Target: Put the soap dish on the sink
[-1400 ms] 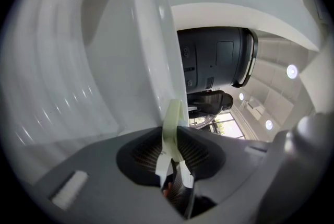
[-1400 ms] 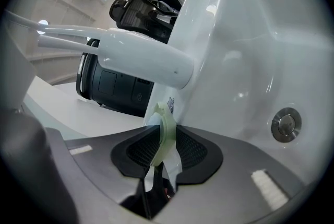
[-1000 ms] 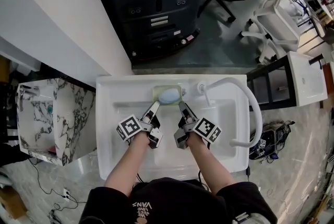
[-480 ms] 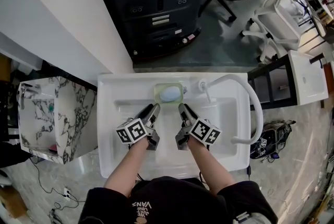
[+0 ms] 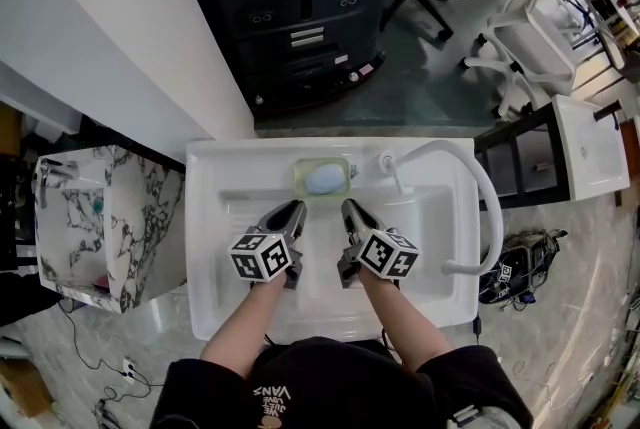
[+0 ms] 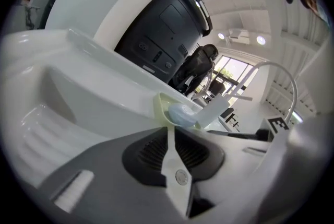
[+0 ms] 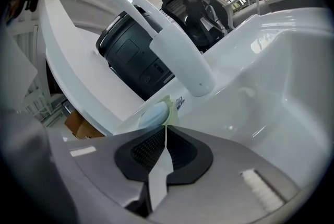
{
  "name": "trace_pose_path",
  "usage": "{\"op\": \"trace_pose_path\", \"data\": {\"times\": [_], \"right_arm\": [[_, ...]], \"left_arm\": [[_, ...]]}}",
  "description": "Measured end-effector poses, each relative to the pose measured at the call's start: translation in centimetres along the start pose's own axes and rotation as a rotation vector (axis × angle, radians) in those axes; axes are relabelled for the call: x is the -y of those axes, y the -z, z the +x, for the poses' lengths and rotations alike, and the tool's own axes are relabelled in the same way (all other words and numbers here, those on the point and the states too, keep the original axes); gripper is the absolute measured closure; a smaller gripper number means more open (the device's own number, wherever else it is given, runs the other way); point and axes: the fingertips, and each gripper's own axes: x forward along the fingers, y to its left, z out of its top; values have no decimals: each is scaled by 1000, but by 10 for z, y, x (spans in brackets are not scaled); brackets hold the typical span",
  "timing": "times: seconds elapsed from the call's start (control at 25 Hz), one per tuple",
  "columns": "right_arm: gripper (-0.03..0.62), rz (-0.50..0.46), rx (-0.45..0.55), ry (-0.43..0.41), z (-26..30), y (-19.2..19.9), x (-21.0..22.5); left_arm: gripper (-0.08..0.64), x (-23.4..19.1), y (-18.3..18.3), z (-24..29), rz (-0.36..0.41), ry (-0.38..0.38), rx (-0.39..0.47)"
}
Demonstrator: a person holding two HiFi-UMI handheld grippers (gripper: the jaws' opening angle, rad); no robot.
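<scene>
The pale green soap dish [image 5: 322, 177] with a light blue soap bar in it rests on the back ledge of the white sink [image 5: 212, 317], left of the faucet base. It also shows ahead in the left gripper view as the dish [image 6: 160, 107] and in the right gripper view as the dish [image 7: 168, 107]. My left gripper [image 5: 290, 210] hangs over the basin just short of the dish. Its jaws are closing, the tips nearly together with nothing between them. My right gripper [image 5: 349, 208] hovers beside it, shut and empty. Neither touches the dish.
A white curved faucet [image 5: 478, 197] arches over the basin's right side; its spout [image 7: 180, 56] passes close above the right gripper. A marble-patterned box [image 5: 95, 227] stands left of the sink, a black cabinet [image 5: 300, 7] behind it.
Both grippers drew back from the dish's sides toward me and rolled, their marker cubes now facing up. The left jaws closed in. The dish stayed on the ledge.
</scene>
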Motion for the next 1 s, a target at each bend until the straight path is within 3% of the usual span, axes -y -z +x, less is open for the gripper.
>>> {"op": "trace_pose_path", "data": {"times": [0.16, 1.0], "right_arm": [[591, -23, -5, -10, 2, -1, -3], [589, -10, -10, -22, 14, -12, -2]], "left_arm": [[508, -1, -1, 1, 33, -13, -6], [508, 0, -9, 13, 26, -17, -12]]}}
